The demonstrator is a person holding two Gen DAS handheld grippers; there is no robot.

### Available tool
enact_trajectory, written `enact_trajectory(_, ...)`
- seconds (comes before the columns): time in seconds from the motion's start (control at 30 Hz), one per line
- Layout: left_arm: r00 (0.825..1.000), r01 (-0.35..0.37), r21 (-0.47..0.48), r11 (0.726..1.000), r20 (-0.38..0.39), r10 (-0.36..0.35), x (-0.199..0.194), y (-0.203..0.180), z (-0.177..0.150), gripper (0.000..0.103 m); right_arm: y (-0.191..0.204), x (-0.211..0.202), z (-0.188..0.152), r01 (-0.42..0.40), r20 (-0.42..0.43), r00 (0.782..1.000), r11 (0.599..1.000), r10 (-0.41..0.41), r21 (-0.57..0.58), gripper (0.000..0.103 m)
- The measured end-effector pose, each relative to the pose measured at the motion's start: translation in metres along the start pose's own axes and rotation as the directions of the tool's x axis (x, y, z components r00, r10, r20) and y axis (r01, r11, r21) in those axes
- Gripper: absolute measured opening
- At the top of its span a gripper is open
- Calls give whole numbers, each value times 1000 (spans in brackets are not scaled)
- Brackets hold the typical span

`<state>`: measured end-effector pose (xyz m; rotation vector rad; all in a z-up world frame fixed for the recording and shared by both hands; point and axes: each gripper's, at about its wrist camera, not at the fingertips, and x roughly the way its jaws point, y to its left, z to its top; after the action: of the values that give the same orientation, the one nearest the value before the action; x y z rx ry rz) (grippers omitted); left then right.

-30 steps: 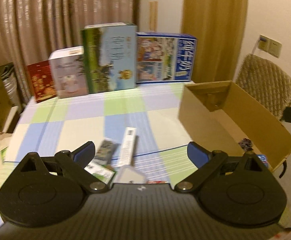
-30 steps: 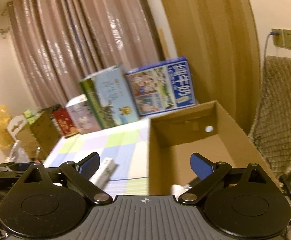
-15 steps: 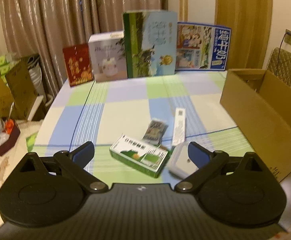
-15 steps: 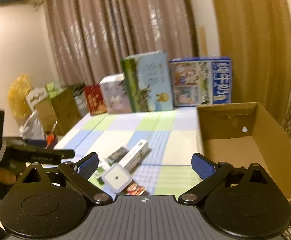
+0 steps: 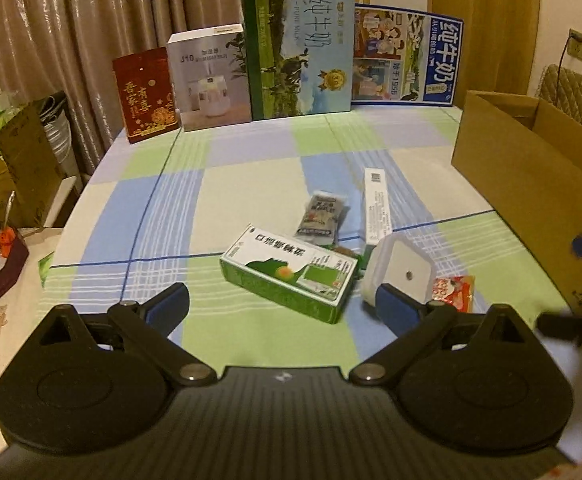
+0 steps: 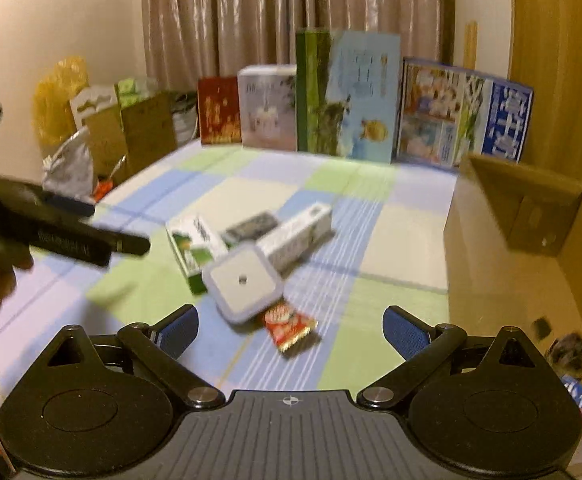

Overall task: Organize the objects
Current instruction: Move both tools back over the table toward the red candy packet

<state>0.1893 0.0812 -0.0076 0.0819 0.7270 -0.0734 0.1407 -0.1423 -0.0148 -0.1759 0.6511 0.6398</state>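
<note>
**Left wrist view: both grippers spread above a checked cloth strewn with small packages**

Left wrist view, from left to right. The left gripper (image 5: 283, 306) hangs over the table (image 5: 251, 184), its blue-padded fingers (image 5: 169, 304) wide apart and empty. The table wears a smooth cloth of green, blue and cream squares. Near the middle lies a flat rectangular green-and-white carton (image 5: 291, 272); just behind it sits a dark crinkled foil sachet (image 5: 323, 218). Beside that lies a long, slim white box (image 5: 377, 206). A square white plastic case with rounded corners (image 5: 405, 270) rests close to the carton's right end, with a glossy red wrapper (image 5: 453, 286) next to it. At the right edge stands an open corrugated cardboard box (image 5: 531, 192), matt brown. Printed cartons (image 5: 303, 48) stand upright along the curtain.

Right wrist view: the right gripper (image 6: 291, 330) is likewise spread, holding nothing, above the red wrapper (image 6: 289, 326).
</note>
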Motion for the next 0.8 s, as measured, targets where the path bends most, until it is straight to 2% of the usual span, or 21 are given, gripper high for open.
enact_trajectory(0.2,1000,23,30,999,-9,-22,3,-10,-1,98,7,-2,-9,-2,-41,999,999,0,-54,96)
enact_trajectory(0.33,1000,22,48,999,-17,-21,7,-14,-1,98,15,-1,-6,-18,-28,999,995,16,-98,94)
enact_trajectory(0.6,999,41,35,999,-22,-41,23,-14,9,98,11,36,-6,-27,-43,999,990,22,-138,77)
enact_trajectory(0.8,998,59,59,997,-42,-56,39,-19,13,98,0,59,-9,-17,-59,998,983,6,-183,75)
